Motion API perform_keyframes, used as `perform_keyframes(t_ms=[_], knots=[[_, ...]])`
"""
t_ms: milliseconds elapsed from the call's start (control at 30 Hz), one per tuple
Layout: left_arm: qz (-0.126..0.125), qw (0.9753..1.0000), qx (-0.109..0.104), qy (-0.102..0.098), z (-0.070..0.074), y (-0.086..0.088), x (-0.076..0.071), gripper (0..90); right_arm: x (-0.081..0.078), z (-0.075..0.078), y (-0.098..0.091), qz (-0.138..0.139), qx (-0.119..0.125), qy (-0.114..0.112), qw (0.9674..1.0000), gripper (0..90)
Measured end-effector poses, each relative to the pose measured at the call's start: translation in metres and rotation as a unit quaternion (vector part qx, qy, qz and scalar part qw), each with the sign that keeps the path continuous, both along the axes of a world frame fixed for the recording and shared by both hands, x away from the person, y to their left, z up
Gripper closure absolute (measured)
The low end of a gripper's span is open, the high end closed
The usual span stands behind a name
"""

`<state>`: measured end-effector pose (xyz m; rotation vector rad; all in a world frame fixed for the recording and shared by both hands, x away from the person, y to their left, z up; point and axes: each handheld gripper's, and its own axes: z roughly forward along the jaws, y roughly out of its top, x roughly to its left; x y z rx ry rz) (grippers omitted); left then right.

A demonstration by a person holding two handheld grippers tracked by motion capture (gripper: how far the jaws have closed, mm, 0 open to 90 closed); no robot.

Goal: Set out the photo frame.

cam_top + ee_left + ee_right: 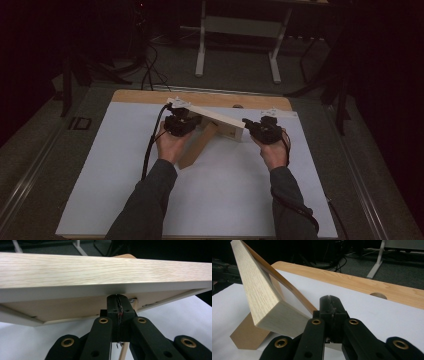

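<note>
In the high view two grey-sleeved forearms are reaching in from the near edge over the white sheet [210,200] that is covering the wooden table [200,97]. The left hand [172,145] is gripping the left gripper [181,123], and the right hand [274,152] is gripping the right gripper [264,129]. Between them a light wooden box-like piece [220,120] is sitting on the sheet, its pale long panel running slantwise from the left gripper toward the right one, with a brown board [197,147] leaning out from under it toward the person.

In the left gripper view the jaws are pressing together just under the edge of that pale panel [105,270]; whether anything thin is pinched between them I cannot tell. In the right gripper view the jaws are likewise lying together, close beside the panel's end face [282,320], and contact is unclear.

Beyond the table, white desk legs [202,40] and cables are standing on the dark floor
</note>
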<state>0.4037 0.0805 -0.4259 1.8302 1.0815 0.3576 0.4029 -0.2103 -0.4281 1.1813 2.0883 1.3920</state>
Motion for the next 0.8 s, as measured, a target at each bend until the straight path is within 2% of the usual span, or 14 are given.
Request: perform_keyframes(t_ms=[233, 433, 800], knots=[[-0.010, 0.9999, 0.010, -0.003, 0.001, -0.009, -0.002, 90.0, -0.001, 0.002, 0.001, 0.004, -0.001, -0.002, 1.0000, 89.7], [-0.023, 0.9997, 0.010, -0.004, 0.002, -0.015, -0.003, 90.0, -0.002, 0.004, 0.002, 0.006, 0.000, -0.004, 1.0000, 89.7], [-0.031, 0.9992, 0.025, -0.005, 0.002, -0.025, -0.004, 90.0, -0.003, 0.008, 0.003, 0.012, 0.000, -0.006, 0.9999, 89.7]])
